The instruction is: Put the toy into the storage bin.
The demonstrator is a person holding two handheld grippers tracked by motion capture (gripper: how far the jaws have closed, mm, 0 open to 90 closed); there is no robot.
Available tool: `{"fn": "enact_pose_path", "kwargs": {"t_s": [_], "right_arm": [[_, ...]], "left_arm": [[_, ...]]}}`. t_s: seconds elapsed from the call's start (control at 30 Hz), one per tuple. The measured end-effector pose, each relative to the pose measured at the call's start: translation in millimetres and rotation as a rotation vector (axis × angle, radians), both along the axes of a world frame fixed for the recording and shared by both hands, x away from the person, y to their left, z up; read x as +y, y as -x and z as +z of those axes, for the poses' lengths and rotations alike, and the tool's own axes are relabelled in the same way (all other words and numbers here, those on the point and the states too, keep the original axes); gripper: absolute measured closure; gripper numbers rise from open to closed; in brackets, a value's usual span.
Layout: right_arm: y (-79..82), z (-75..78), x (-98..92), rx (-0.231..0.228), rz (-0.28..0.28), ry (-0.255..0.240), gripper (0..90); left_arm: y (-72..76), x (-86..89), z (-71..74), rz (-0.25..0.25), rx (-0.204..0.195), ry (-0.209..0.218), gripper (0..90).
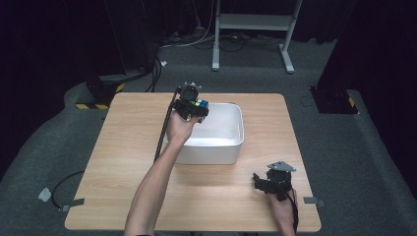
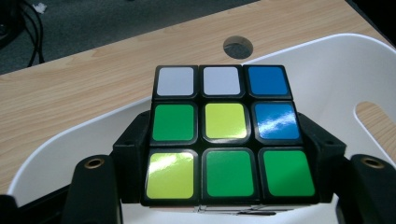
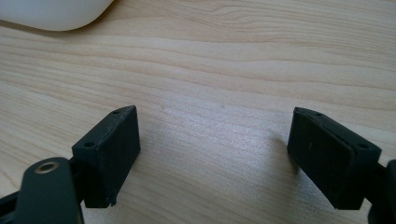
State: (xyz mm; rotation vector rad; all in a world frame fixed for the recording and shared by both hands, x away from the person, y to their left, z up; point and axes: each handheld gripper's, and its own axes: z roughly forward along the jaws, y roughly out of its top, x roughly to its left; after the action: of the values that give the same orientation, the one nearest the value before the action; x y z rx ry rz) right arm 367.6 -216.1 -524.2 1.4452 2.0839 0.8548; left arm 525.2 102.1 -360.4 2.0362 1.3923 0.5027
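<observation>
A Rubik's cube (image 2: pixel 225 135) with white, blue, green and yellow stickers sits clamped between the jaws of my left gripper (image 2: pixel 224 154), which is shut on it. In the high view the left gripper (image 1: pixel 192 109) holds the cube (image 1: pixel 198 104) above the near-left corner of the white bin (image 1: pixel 231 147). My right gripper (image 3: pixel 212 154) stands open just over the bare wood, with nothing between its jaws. It rests near the table's front right (image 1: pixel 268 186), apart from the bin.
The wooden table (image 1: pixel 123 147) has free surface left and in front of the bin. A round cable hole (image 2: pixel 238 47) lies beyond the bin's rim. A white desk frame (image 1: pixel 251 29) and cables stand on the floor behind.
</observation>
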Motion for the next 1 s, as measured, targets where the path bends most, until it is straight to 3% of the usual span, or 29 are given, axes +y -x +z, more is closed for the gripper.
{"fn": "enact_pose_path", "kwargs": {"t_s": [0.77,1.0], "right_arm": [[-0.1,-0.1,0.0,0.000,-0.002,0.000,16.5],[-0.1,-0.1,0.0,0.000,-0.002,0.001,16.5]], "left_arm": [[38.2,19.0,10.6,-0.041,-0.052,0.022,33.7],[47.5,18.4,9.5,-0.061,-0.063,0.007,33.7]]}}
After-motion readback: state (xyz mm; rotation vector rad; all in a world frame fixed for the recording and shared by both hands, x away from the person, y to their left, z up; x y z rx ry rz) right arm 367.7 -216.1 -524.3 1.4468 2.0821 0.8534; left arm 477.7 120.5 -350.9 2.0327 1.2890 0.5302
